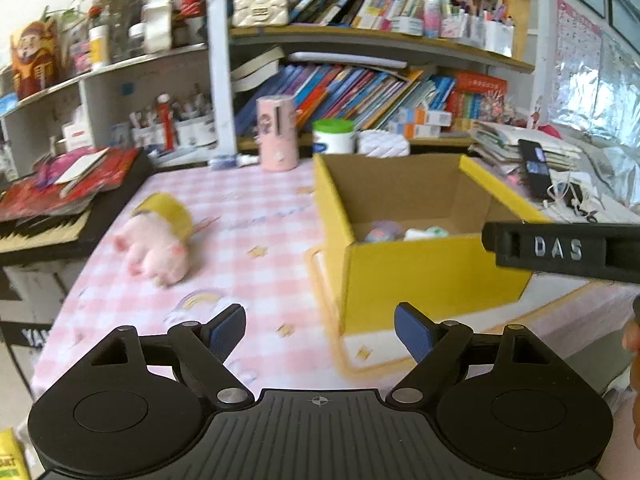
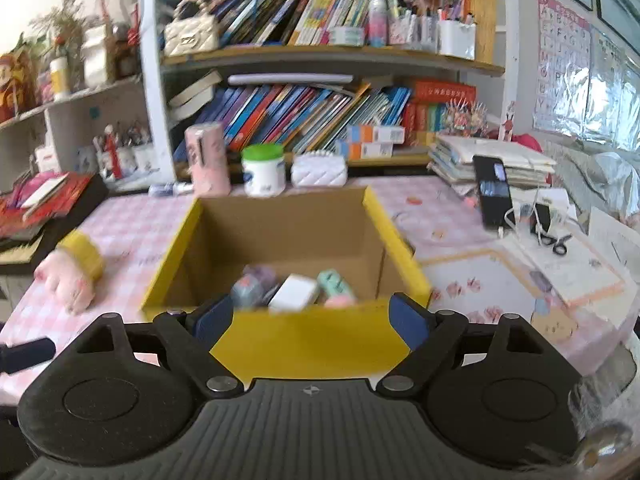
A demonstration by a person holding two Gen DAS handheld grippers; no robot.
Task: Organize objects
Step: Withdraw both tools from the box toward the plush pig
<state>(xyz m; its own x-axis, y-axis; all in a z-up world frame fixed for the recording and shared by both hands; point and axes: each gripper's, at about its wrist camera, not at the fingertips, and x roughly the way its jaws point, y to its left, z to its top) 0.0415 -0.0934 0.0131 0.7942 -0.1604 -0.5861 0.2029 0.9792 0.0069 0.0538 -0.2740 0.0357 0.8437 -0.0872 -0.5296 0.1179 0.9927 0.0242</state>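
Note:
A yellow cardboard box (image 1: 420, 276) (image 2: 304, 340) stands open on the pink checked tablecloth (image 1: 248, 232). Inside lie several small items, among them a white block (image 2: 294, 292) and a mint-green piece (image 2: 334, 282). A pink plush pig (image 1: 154, 246) (image 2: 70, 280) in a yellow top lies on the cloth left of the box. My left gripper (image 1: 320, 330) is open and empty, near the table's front edge between pig and box. My right gripper (image 2: 310, 322) is open and empty in front of the box's near wall. Its finger (image 1: 560, 250) crosses the left wrist view's right side.
Behind the box stand a pink cylinder (image 2: 208, 160), a green-lidded white jar (image 2: 264, 170) and a white quilted pouch (image 2: 318, 170). Crowded bookshelves (image 2: 320, 112) rise behind. Red books (image 1: 68, 184) lie left; a phone (image 2: 494, 192), cables and scissors (image 2: 558, 244) lie right.

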